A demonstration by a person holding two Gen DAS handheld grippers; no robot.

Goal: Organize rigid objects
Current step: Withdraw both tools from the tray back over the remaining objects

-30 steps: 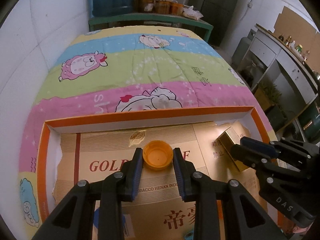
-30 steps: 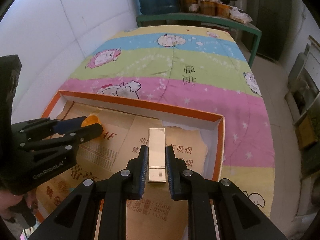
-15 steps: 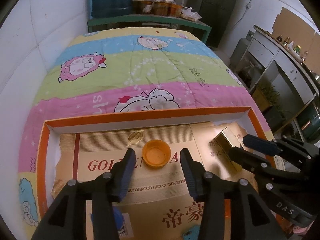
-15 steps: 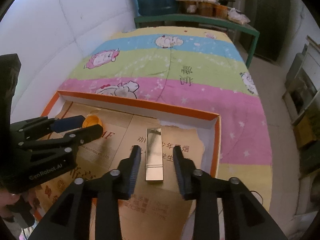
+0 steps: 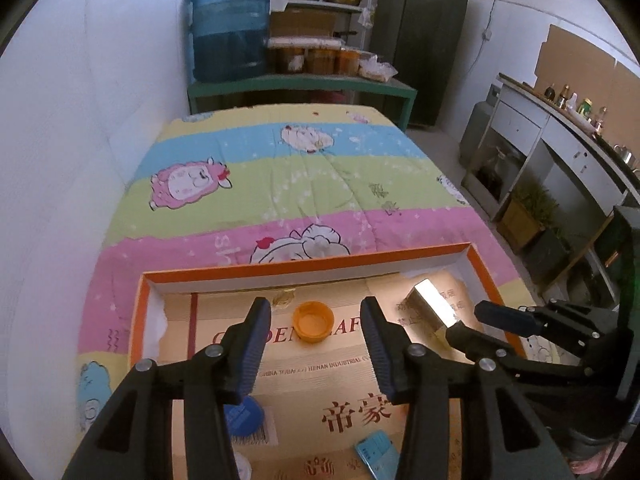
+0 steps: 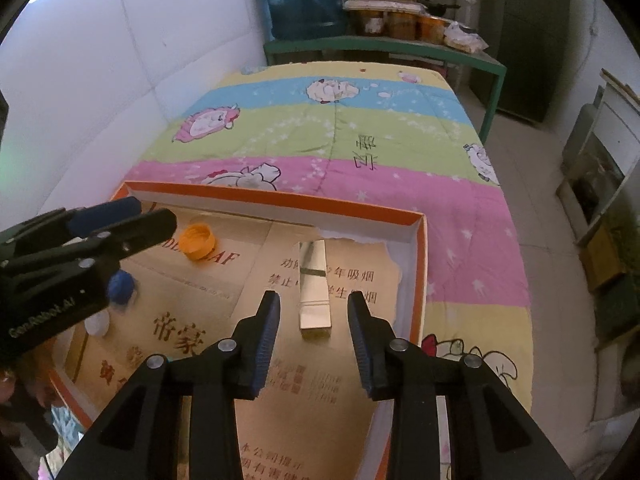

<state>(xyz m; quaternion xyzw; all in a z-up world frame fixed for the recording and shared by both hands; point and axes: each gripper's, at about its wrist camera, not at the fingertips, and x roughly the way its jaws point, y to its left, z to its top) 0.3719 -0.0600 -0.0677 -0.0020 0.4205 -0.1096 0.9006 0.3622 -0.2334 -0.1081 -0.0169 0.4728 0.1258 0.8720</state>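
Claws [image 5: 312, 344] [image 6: 314, 330] open, cap [image 5: 313, 322] mid-tray, bar [image 6: 314, 292] seemingly near tray's orange edge [image 6: 420, 276]

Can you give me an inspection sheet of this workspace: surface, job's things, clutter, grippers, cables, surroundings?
Surface: orange-rimmed tray lined with printed cardboard, lying on a striped cartoon quilt.
Job's things: orange bottle cap open side up near the tray's far wall; gold rectangular box lying flat toward the tray's right side.
Clutter: blue cap, a small blue card and a white cap at the tray's near side.
Grippers: left hand-held gripper open, short of the orange cap; right hand-held gripper open, astride the box's near end, not touching.
Cables: one thin wire on the far wall.
Surroundings: water jug, green bench with containers, dark cabinet, counter with bottles.
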